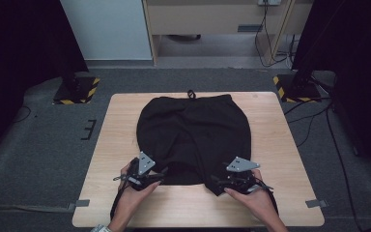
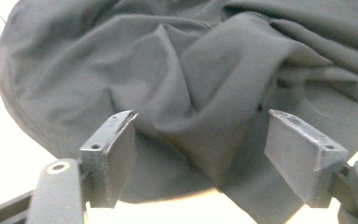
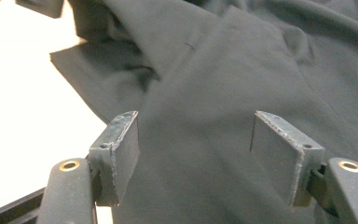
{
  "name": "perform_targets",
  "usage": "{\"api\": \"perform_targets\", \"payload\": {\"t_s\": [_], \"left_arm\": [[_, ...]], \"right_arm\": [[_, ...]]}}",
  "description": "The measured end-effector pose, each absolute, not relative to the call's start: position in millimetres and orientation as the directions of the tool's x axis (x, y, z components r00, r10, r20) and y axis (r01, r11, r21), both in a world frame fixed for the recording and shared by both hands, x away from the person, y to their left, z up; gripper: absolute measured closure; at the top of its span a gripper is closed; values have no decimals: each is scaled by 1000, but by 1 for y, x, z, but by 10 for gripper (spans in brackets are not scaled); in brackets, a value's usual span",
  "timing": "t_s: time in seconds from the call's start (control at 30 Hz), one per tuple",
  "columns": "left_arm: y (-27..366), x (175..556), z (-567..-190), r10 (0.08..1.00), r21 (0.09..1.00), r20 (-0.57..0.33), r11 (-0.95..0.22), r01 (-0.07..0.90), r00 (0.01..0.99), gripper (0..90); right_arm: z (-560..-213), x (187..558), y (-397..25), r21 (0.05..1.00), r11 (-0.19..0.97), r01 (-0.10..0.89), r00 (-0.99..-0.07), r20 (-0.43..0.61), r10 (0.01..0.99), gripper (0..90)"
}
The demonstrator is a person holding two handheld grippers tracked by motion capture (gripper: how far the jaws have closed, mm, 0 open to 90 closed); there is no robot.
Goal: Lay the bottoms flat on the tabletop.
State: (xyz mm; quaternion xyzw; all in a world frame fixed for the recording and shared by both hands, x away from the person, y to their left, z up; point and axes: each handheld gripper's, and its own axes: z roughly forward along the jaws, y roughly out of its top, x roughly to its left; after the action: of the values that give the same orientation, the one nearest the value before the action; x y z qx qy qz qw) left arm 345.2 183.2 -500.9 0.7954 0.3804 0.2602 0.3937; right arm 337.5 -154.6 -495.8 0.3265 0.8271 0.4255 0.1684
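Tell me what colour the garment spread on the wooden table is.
Plain black, no pattern: the black fabric garment shows best in the high view, against the light wooden table.

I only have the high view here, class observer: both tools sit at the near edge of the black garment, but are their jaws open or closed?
Observer: The left tool is open, with a raised fold of the black garment between its jaws.
Operator: And the right one?
Observer: The right tool is open too, its jaws standing either side of smooth cloth.
Operator: Is either one pinching the fabric yet?
Observer: No; in both gripper views there are gaps between the pads and the cloth.
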Motion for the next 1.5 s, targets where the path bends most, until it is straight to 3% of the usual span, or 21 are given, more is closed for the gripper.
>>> {"api": "perform_targets", "payload": {"t_s": [0.27,0.4,0.53,0.57,0.63,0.8,0.97,1.07,1.27,1.33,1.5], "left_arm": [[176,349,-501,794,818,138,-428,385,591,387],[173,349,-501,790,819,126,-424,386,600,454],[170,355,-503,794,818,148,-434,379,590,571],[169,357,-503,797,818,169,-441,369,580,676],[167,361,-501,802,823,138,-419,383,581,754],[165,382,-482,806,845,103,-381,376,583,873],[164,425,-483,819,807,75,-385,447,569,879],[163,450,-495,823,765,102,-424,485,559,878],[166,469,-519,823,715,119,-459,527,555,864],[168,470,-526,819,715,115,-462,525,563,816],[178,452,-519,834,781,110,-409,472,540,545]], "right_arm": [[-505,322,-129,776,526,349,-791,-57,610,257],[-513,320,-119,744,579,334,-804,-95,586,291],[-513,321,-120,724,608,324,-786,-151,599,644],[-513,322,-122,721,612,325,-785,-156,600,740],[-512,325,-127,713,615,337,-779,-156,607,843],[-492,336,-150,758,537,371,-721,-130,681,881],[-489,362,-184,762,488,425,-635,-134,761,881],[-502,380,-203,738,486,469,-593,-145,792,882],[-521,400,-226,716,452,532,-538,-127,833,878],[-524,401,-227,715,450,534,-542,-119,832,854],[-510,393,-226,779,393,489,-522,-100,847,596]]}}
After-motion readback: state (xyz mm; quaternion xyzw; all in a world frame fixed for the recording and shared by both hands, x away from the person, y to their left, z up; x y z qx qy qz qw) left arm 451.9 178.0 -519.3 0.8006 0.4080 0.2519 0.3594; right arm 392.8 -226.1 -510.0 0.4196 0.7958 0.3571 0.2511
